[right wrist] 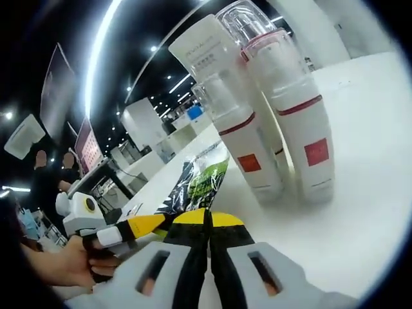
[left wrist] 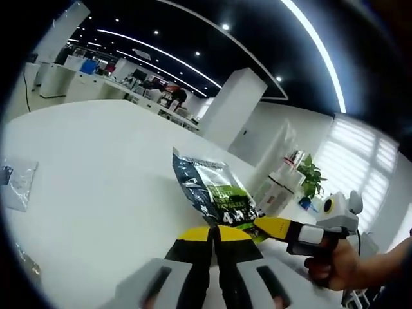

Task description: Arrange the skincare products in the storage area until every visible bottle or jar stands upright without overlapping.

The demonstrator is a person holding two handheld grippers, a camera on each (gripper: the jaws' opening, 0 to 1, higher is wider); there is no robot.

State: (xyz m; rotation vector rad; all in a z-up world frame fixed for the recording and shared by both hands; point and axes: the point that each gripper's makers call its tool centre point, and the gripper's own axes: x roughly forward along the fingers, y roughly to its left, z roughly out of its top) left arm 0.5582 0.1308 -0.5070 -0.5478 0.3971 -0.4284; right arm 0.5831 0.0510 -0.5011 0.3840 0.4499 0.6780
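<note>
White tabletop [left wrist: 96, 193] spreads under both our grippers. In the left gripper view our left gripper [left wrist: 214, 233] has its yellow-tipped jaws pressed together, and the sachet [left wrist: 212, 190], a dark and green foil packet, rises from just past the tips; we cannot tell whether its near edge is pinched between them. Our right gripper [left wrist: 273, 226] comes in from the right of that view, its yellow tip touching the packet's lower edge, held by a hand [left wrist: 335, 264]. A clear plastic bag [left wrist: 18, 183] lies well apart at the left edge of the table.

In the right gripper view our right gripper's jaws are likewise closed together, with the sachet lying flat just beyond the tips, and the left gripper reaching in from the left beside it; again a grip is not clear to us. Further on, right of the packet, two white bottles stand upright and close together: the left bottle [right wrist: 235, 122] and the right bottle [right wrist: 299, 122], each with a red band and a red square label, the right one under a clear cap. Behind them stands a white tube [right wrist: 205, 51] with small grey lettering, too blurred for us to read. Large pale print near the packet's lower end in the left gripper view is also unreadable.
</note>
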